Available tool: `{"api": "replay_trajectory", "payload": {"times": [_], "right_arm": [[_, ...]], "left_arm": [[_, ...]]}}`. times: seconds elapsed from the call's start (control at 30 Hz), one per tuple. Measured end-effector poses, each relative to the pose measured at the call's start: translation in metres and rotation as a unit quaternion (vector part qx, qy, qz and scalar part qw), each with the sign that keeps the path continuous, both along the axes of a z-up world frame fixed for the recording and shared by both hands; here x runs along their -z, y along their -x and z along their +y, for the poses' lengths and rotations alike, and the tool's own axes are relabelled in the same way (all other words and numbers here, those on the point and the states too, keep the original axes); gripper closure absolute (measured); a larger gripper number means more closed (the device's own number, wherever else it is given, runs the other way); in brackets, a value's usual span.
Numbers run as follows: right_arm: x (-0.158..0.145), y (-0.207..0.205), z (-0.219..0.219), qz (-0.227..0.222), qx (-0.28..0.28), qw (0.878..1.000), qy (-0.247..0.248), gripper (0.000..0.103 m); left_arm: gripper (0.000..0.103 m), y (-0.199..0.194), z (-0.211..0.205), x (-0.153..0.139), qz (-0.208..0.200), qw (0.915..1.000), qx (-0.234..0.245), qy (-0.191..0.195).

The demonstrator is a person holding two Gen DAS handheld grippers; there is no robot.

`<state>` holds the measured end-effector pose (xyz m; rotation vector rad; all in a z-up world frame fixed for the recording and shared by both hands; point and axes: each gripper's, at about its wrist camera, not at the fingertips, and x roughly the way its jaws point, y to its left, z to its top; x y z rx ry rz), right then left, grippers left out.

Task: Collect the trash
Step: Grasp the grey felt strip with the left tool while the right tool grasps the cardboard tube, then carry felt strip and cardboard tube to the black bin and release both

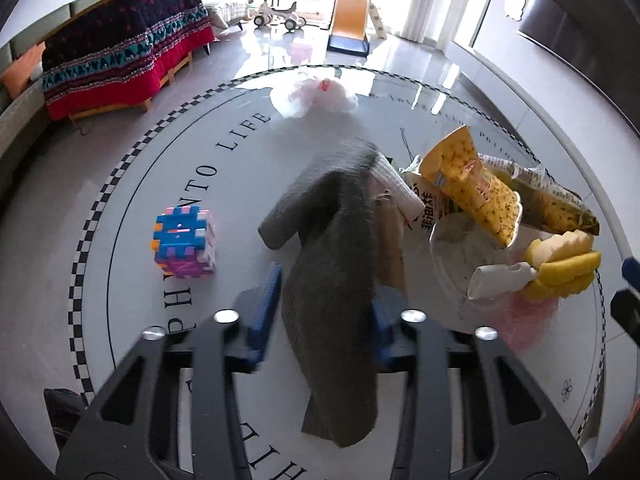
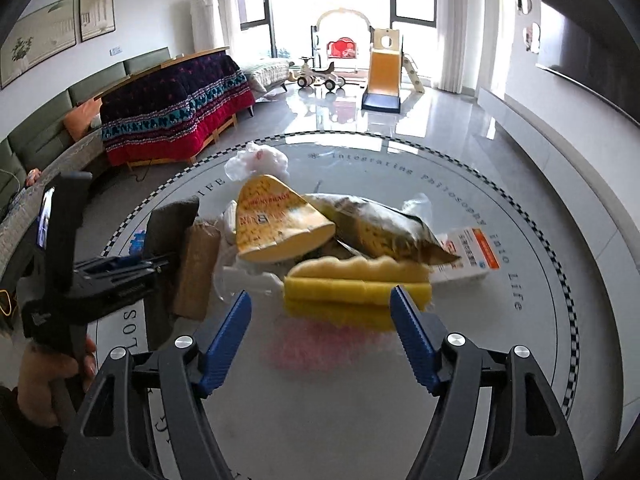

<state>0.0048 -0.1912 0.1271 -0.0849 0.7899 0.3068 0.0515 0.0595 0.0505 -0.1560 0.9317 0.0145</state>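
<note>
Dangling between the left gripper's (image 1: 324, 304) blue pads, a limp grey sock (image 1: 332, 280) was pinched and hung above the round glass table (image 1: 200, 184), near its middle. The right gripper (image 2: 320, 312) stood spread and unloaded before the yellow sponge brush (image 2: 356, 292) beside crumpled yellow snack bags (image 2: 280, 220).

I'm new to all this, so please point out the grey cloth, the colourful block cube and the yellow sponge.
grey cloth (image 1: 332, 320): left wrist view, its hanging middle.
colourful block cube (image 1: 185, 242): left wrist view, its front face.
yellow sponge (image 2: 344, 294): right wrist view, its front edge.
</note>
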Motion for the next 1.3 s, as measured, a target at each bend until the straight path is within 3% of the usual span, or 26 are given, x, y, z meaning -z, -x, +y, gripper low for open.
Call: {"api": "replay_trajectory", "payload": {"times": [0.03, 0.1, 0.23, 0.6, 0.9, 1.2, 1.23, 1.27, 1.3], "right_arm": [[0.000, -0.002, 0.003, 0.000, -0.002, 1.000, 0.001, 0.031], [-0.001, -0.004, 0.011, 0.005, -0.007, 1.000, 0.000, 0.035], [-0.003, -0.004, 0.028, 0.009, -0.023, 1.000, -0.004, 0.041], [-0.002, 0.001, 0.109, 0.043, -0.105, 0.993, -0.019, 0.049], [0.039, -0.023, 0.176, 0.060, -0.131, 0.988, 0.064, 0.049], [0.083, -0.043, 0.199, 0.088, -0.151, 0.976, 0.132, 0.045], [0.088, -0.043, 0.199, 0.089, -0.150, 0.974, 0.146, 0.051], [0.090, -0.042, 0.197, 0.093, -0.150, 0.973, 0.147, 0.069], [0.088, -0.041, 0.194, 0.099, -0.157, 0.974, 0.128, 0.076]], "left_arm": [[0.085, 0.001, -0.001, 0.000, 0.000, 1.0000, 0.001, -0.001], [0.091, 0.003, -0.001, 0.001, -0.002, 1.0000, 0.000, -0.004], [0.091, 0.017, 0.007, 0.000, -0.010, 0.9996, 0.007, 0.026], [0.091, 0.066, 0.033, 0.002, -0.011, 0.9988, -0.009, 0.047], [0.091, 0.101, 0.057, 0.002, -0.014, 0.9973, -0.026, 0.068], [0.091, 0.122, 0.064, 0.003, -0.017, 0.9958, -0.031, 0.085], [0.091, 0.124, 0.064, 0.002, -0.018, 0.9956, -0.031, 0.087], [0.091, 0.126, 0.064, 0.002, -0.018, 0.9955, -0.031, 0.088], [0.091, 0.129, 0.064, 0.001, -0.019, 0.9954, -0.029, 0.089]]}}
